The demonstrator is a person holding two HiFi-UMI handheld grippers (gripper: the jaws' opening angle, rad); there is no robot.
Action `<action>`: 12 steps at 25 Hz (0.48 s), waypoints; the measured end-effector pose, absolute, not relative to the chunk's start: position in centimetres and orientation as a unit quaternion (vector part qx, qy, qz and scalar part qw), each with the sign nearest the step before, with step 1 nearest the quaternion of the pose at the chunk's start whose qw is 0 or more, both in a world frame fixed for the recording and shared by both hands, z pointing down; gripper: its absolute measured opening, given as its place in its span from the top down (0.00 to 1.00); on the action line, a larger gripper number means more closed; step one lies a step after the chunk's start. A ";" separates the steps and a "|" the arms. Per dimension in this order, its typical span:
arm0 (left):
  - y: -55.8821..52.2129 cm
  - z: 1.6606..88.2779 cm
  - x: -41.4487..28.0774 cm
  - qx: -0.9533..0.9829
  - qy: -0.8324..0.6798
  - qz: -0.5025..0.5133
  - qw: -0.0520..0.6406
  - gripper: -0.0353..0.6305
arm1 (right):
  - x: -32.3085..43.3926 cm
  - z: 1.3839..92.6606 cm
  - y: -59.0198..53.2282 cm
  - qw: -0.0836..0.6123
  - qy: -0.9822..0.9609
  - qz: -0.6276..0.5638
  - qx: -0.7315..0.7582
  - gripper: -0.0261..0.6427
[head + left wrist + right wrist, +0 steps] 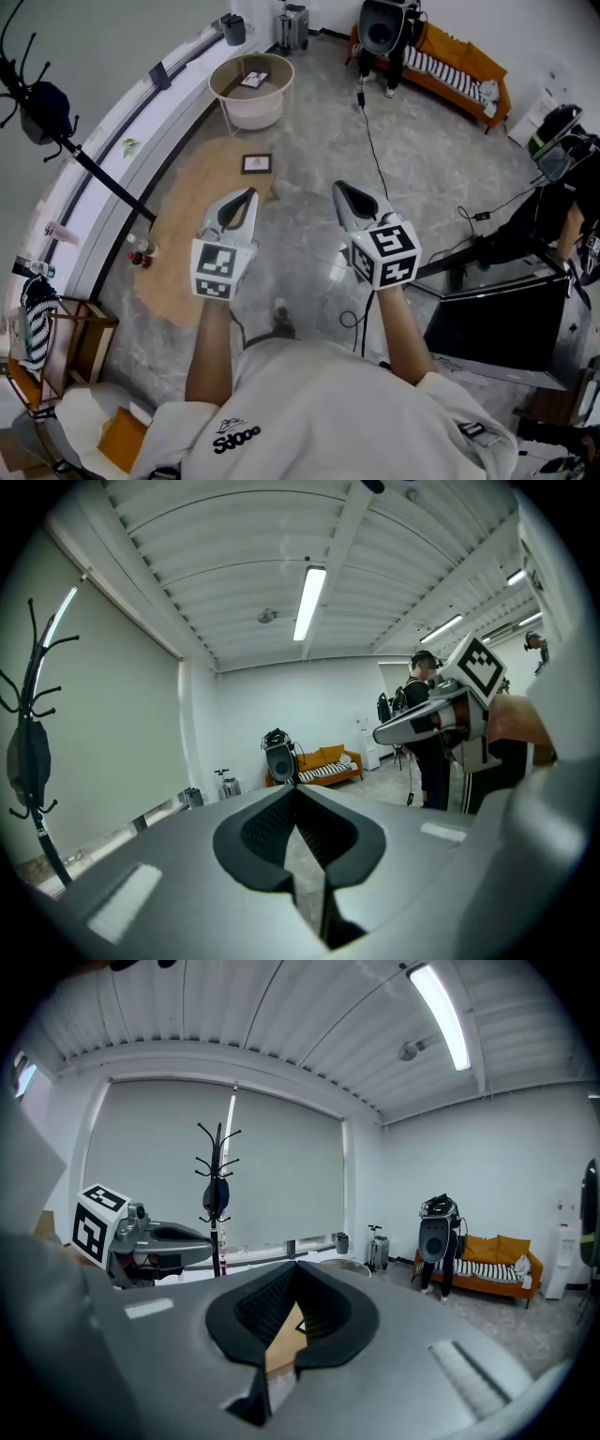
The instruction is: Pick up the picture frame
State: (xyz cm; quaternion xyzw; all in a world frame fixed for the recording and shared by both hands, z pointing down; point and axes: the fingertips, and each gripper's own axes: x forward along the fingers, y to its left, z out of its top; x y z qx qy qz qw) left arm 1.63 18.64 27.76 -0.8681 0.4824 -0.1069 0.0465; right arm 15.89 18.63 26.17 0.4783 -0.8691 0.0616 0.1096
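Note:
The picture frame (257, 164), small and dark-edged, lies flat on a tan rug (192, 225) on the floor ahead of me. Both grippers are held out side by side above the floor, short of the frame and apart from it. My left gripper (251, 193) points toward the frame, jaws together and empty; in its own view the left gripper (298, 791) shows pads meeting at the tip. My right gripper (338, 187) is to the right of the frame, shut on nothing. In its own view the right gripper (298, 1267) shows tan rug through the slit below the tip.
A round white basket (251, 101) beyond the rug holds another small frame. A coat rack (56, 122) stands at the left and bottles (141, 253) sit by the rug's edge. A speaker (380, 26), an orange sofa (464, 70), floor cables (373, 150) and black equipment (492, 314) are to the right.

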 end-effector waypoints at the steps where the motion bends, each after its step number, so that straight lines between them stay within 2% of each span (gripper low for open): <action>1: 17.8 27.6 1.4 -0.869 0.480 -0.106 0.049 0.93 | 15.5 26.0 17.7 0.109 -0.869 0.060 0.479 0.96; 12: 9.3 28.0 -1.6 -0.874 0.473 -0.100 0.043 0.93 | 11.8 26.4 9.6 0.127 -0.868 0.051 0.477 0.96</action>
